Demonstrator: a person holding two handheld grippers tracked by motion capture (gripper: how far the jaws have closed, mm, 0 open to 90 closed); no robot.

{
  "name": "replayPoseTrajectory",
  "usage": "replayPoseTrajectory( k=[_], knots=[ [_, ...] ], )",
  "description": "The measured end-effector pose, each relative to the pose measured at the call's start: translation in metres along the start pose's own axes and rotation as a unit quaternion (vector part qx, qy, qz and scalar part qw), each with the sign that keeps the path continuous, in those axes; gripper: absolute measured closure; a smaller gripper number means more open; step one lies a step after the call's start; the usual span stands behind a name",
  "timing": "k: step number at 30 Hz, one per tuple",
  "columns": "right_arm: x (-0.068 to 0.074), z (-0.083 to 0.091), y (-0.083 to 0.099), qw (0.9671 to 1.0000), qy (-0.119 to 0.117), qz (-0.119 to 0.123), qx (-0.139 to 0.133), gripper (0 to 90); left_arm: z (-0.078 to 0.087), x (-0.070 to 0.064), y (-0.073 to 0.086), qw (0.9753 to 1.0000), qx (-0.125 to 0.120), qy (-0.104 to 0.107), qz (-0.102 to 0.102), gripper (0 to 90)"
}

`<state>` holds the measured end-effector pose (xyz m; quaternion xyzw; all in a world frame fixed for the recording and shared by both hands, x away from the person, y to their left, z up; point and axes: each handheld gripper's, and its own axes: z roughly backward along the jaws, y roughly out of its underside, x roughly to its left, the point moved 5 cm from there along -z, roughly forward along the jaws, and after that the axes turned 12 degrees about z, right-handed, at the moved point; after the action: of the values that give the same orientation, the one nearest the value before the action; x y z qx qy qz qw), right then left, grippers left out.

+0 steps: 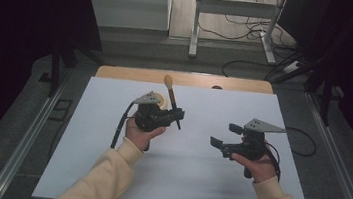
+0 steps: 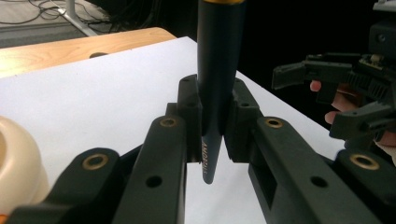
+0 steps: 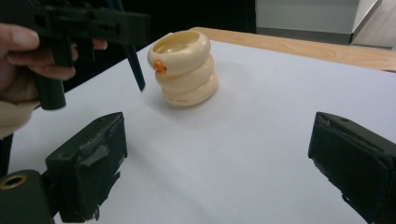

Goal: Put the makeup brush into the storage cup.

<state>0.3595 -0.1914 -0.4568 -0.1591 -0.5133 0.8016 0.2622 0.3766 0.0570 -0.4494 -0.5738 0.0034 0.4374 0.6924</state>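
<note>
Left gripper view: left gripper [image 2: 212,119] clamped on brush handle [image 2: 215,84]; right gripper [image 1: 227,134] wide open, empty

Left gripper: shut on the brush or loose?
Shut on it. The left gripper has both fingers pressed against the dark brush handle, which stands upright between them.

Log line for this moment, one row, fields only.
left gripper: shut on brush, handle end down, above table | right gripper: open, holding nothing | cream ringed holder: upright on table, beside brush
</note>
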Motion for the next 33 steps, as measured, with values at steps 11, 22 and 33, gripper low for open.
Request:
replayPoseTrajectory(
  k=[11, 22, 33],
  knots=[
    [-0.004, 0.010, 0.020, 0.9995, 0.011, 0.009, 0.028, 4.4, 0.006, 0.006, -0.005, 0.9999, -0.011, -0.004, 0.007, 79.3],
    [-0.008, 0.022, 0.034, 0.9990, 0.020, 0.001, 0.039, 4.4, 0.010, 0.008, -0.013, 0.9998, -0.016, -0.009, 0.003, 79.4],
    [-0.011, 0.026, 0.045, 0.9982, 0.026, 0.000, 0.054, 4.6, 0.015, 0.010, -0.022, 0.9996, -0.025, -0.011, 0.003, 79.4]
  ],
)
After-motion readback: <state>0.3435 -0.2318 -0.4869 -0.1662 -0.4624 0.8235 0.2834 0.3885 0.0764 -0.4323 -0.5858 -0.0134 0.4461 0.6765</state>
